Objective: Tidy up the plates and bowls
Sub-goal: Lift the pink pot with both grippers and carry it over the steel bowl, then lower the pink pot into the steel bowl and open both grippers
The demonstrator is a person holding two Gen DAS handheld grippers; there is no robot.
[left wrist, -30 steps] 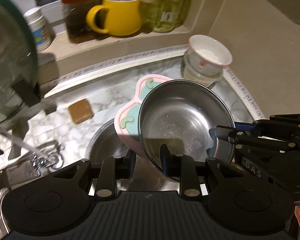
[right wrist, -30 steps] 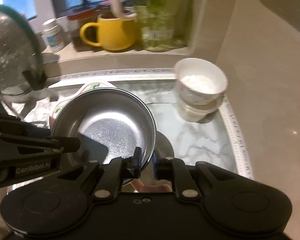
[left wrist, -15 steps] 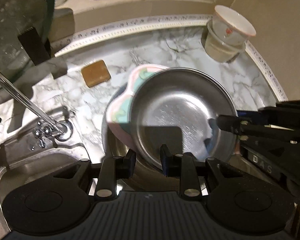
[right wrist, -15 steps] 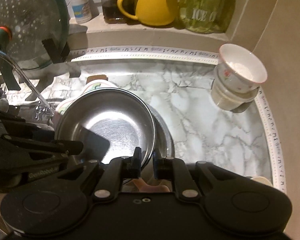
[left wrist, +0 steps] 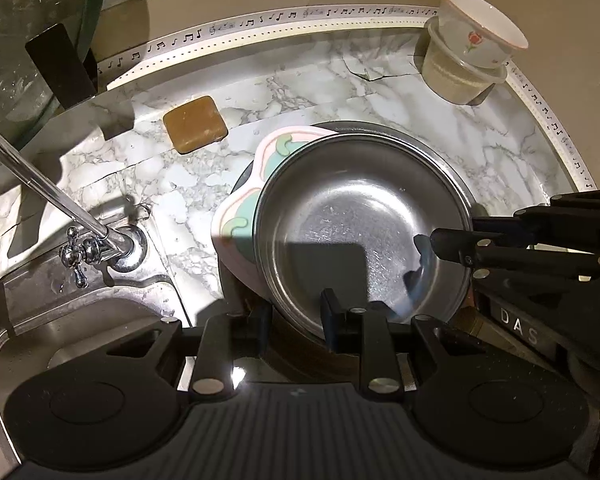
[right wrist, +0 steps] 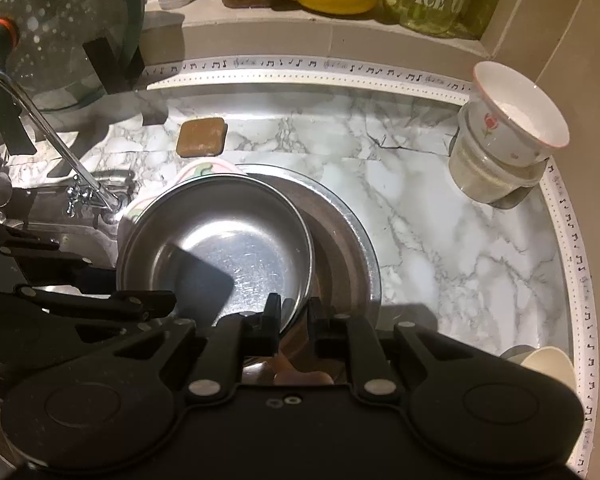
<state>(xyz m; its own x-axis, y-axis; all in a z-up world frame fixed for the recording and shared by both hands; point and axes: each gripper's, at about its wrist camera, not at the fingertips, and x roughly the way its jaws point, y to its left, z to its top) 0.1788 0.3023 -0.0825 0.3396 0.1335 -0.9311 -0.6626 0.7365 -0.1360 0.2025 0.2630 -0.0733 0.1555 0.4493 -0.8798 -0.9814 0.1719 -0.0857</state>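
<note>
Steel bowl (left wrist: 360, 224) over pink plate (left wrist: 236, 216) is pinched at near rim by left hand-held gripper (left wrist: 294, 314) and right hand-held gripper (right wrist: 294, 312). Larger steel dish (right wrist: 348, 240) underneath is shown only in right view.

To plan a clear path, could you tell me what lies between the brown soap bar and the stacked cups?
Only bare marble counter lies between soap bar and stacked cups, in both views.

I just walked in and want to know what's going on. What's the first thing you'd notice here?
The shiny steel bowl in the middle, held at its rim by both grippers, left gripper and right gripper, over a bigger steel plate on the marble counter. A pink plate is tucked behind the bowl. A flowered cup sits in a tub in the far right corner.
</note>
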